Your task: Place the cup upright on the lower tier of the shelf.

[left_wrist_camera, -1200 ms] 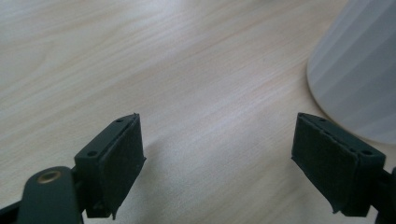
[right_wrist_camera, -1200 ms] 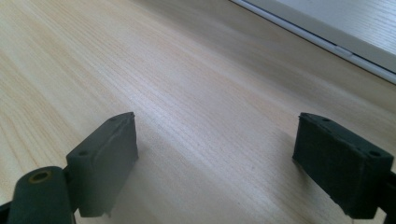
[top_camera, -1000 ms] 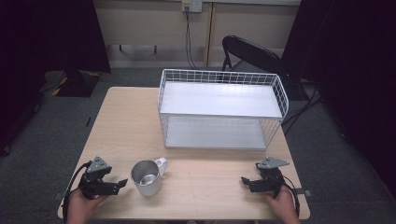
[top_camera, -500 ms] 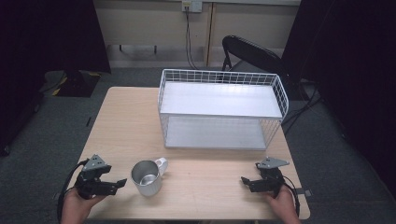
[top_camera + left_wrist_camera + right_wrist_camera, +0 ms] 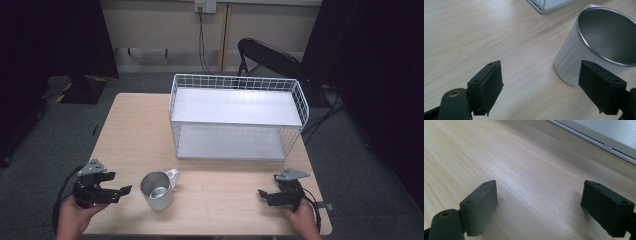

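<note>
A metal mug (image 5: 157, 190) with a white handle stands upright on the wooden table (image 5: 135, 130), near the front left. In the left gripper view the mug (image 5: 596, 42) is close ahead on the right, its inside empty. My left gripper (image 5: 123, 191) is open, just left of the mug and apart from it; between its jaws (image 5: 540, 87) lies bare wood. My right gripper (image 5: 262, 194) is open near the front right edge, low over the table, nothing between its jaws (image 5: 539, 207).
A white wire rack (image 5: 237, 116) with two shelves stands at the back middle of the table; its base edge (image 5: 604, 146) lies ahead of the right gripper. A black folding chair (image 5: 267, 55) is behind the table. Bare wood stretches between mug and right gripper.
The left gripper has shifted slightly, edging toward the mug. The right gripper, mug and rack have stayed put.
</note>
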`<state>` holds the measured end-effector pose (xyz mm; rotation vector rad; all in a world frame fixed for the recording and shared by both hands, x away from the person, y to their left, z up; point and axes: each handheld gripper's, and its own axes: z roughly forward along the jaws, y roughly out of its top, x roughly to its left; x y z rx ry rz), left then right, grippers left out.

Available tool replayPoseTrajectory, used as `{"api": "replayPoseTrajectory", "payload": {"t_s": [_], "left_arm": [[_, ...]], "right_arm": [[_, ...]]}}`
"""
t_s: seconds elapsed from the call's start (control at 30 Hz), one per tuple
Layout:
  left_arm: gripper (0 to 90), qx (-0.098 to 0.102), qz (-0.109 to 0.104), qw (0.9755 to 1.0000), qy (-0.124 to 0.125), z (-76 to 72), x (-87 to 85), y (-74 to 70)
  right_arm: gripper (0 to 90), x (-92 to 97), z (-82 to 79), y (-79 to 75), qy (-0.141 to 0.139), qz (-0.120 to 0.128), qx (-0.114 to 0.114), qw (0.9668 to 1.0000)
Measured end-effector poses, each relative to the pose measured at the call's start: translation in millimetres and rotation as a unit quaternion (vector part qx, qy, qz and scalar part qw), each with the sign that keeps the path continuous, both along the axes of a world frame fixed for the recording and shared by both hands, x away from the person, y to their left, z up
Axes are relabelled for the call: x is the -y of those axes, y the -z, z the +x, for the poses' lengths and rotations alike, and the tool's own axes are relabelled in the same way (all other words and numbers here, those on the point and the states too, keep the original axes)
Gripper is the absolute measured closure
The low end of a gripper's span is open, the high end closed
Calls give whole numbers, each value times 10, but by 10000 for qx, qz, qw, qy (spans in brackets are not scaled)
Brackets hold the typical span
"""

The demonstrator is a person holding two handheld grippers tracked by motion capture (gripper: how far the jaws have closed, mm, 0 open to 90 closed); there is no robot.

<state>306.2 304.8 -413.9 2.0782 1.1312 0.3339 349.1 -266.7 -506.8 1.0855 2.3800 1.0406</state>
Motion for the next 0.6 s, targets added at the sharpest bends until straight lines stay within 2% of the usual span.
{"api": "replayPoseTrajectory", "payload": {"t_s": [0.07,0.2,0.5,0.6], "left_arm": [[195,-8,24,10000,43,1,1,-20],[197,26,-63,9999,109,3,22,-79],[198,254,-210,9994,125,16,114,-190],[198,247,-224,9993,176,19,139,-205]], "right_arm": [[127,0,0,0,1,-1,0,10000],[127,0,0,0,0,0,1,10000],[127,0,0,0,0,0,1,10000],[127,0,0,0,1,0,1,10000]]}}
